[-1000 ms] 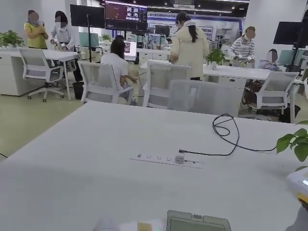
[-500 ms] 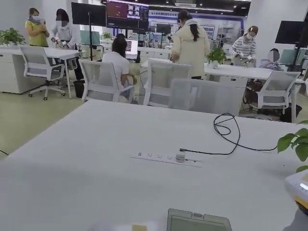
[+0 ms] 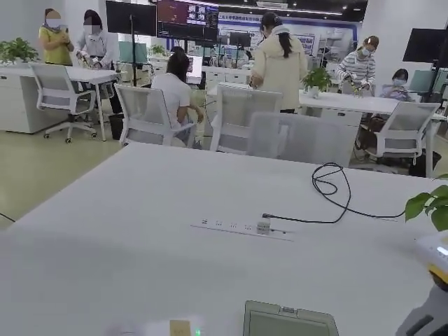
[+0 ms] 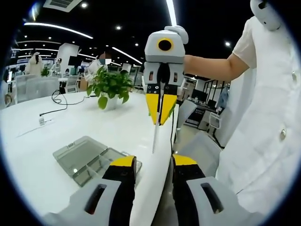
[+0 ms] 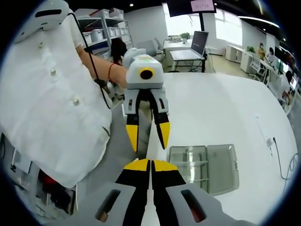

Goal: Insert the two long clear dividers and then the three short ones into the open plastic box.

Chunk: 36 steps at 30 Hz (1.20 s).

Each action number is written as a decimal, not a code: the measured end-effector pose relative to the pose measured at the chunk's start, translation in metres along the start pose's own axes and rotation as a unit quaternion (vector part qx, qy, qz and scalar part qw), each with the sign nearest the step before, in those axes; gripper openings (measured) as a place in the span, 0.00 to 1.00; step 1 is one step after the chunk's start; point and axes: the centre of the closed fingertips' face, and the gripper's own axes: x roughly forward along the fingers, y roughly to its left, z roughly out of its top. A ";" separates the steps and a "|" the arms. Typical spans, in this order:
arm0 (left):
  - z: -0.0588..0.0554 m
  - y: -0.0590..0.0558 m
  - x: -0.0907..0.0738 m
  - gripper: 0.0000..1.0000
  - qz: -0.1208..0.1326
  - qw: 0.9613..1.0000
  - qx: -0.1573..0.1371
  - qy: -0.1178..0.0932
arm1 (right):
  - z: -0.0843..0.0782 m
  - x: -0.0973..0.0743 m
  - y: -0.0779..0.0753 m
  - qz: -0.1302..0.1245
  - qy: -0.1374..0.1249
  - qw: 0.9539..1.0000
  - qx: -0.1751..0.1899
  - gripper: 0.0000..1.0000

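Observation:
The open clear plastic box lies flat on the white table near its edge, with its lid spread beside it; it is also seen as box and box. My right gripper is shut on a thin clear divider, seen edge-on and hanging down from that gripper. Facing it, my left gripper is open, its yellow-tipped jaws spread to either side of the divider's line. In the right gripper view the left gripper hangs over the table edge, left of the box.
A power strip and a looped black cable lie mid-table. A potted plant stands beyond the box. The person's white-clad body is close behind the table edge. Chairs and people fill the room behind.
The head camera has tilted a little, so the whole picture has shifted. The box, power strip and cable have not moved.

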 end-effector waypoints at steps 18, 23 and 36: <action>-0.027 0.028 -0.020 0.60 0.061 0.998 0.000 0.032 | -0.012 0.010 -0.046 -0.057 0.013 0.998 0.008 0.03; -0.034 0.032 -0.024 0.68 0.070 0.997 0.002 0.039 | -0.019 0.015 -0.058 -0.065 0.019 0.998 0.012 0.03; -0.050 0.040 -0.029 0.85 0.082 0.995 -0.008 0.054 | -0.042 0.035 -0.083 -0.081 0.034 0.996 0.018 0.03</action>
